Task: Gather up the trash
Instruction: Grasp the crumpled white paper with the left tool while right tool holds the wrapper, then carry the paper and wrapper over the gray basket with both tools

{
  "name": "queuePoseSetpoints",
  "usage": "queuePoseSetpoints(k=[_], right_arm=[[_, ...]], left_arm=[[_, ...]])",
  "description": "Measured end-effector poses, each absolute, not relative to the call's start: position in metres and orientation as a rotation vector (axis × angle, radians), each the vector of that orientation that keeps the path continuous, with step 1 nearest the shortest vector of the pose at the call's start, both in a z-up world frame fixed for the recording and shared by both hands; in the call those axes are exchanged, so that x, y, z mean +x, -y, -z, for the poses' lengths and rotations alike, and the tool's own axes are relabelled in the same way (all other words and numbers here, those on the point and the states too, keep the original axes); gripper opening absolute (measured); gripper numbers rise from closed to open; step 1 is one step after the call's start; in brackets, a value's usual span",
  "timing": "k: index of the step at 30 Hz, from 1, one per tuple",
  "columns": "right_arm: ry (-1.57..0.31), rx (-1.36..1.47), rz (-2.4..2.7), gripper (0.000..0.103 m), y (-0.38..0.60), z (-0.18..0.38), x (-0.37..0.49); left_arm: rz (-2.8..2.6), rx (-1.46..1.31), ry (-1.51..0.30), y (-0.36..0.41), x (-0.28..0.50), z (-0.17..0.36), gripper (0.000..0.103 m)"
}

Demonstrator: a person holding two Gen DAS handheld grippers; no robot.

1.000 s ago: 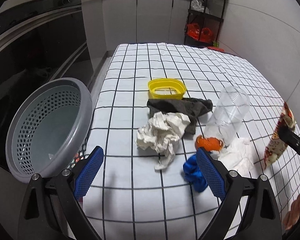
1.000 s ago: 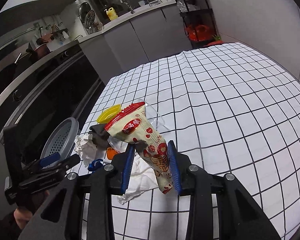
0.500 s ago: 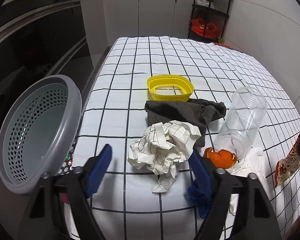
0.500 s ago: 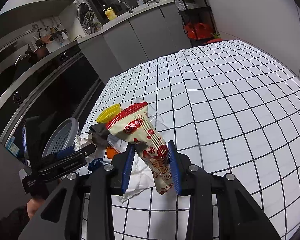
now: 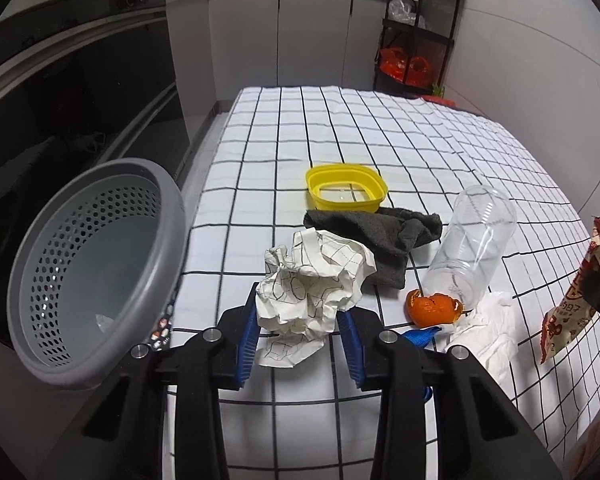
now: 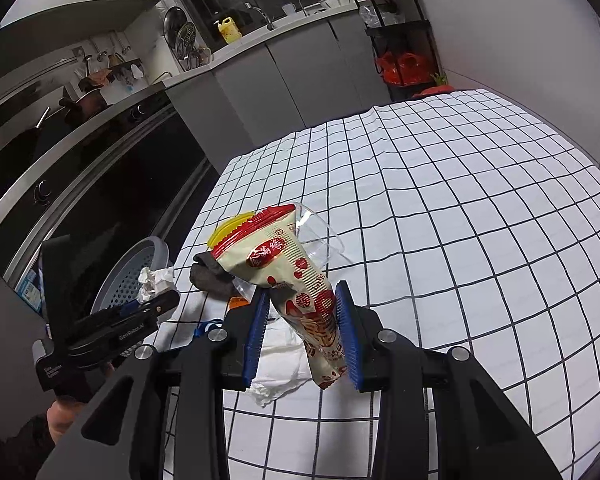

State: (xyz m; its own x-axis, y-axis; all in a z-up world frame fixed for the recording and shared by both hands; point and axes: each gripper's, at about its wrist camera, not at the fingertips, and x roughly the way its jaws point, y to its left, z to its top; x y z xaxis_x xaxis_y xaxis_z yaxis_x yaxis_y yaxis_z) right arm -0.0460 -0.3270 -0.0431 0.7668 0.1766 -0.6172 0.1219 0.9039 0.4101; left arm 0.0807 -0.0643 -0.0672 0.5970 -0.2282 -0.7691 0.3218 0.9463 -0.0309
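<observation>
From my left wrist, my left claw (image 5: 298, 340) has just been closing around the crumpled white grid-printed paper ball (image 5: 314, 292); its blue pads flank the wad, though I can't quite tell whether they press it yet. The grey perforated plastic basket (image 5: 100, 268) sits just left, at the edge of the checked-cloth counter (image 5: 380, 128).

From my right wrist, my right claw (image 6: 302, 334) is narrow, clamped on the red-and-cream snack wrapper (image 6: 296, 276), lifted above the counter.

I judge this the grasping step; next, I should firm the squeeze, lift, and carry both pieces over the basket.
</observation>
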Motion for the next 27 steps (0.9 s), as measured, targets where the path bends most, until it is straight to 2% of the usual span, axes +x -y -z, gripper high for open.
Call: queuePoseSetpoints(k=[15, 27], right_arm=[[-0.682, 0.399, -0.236, 0.033, 0.258, 0.012, 0.000], [-0.675, 0.314, -0.463, 0.033, 0.167, -0.012, 0.056]], left_arm=[[0.201, 0.063, -0.750, -0.009, 0.068, 0.013, 0.036], [0.041, 0.000, -0.744, -0.080, 0.080, 0.006, 0.036]])
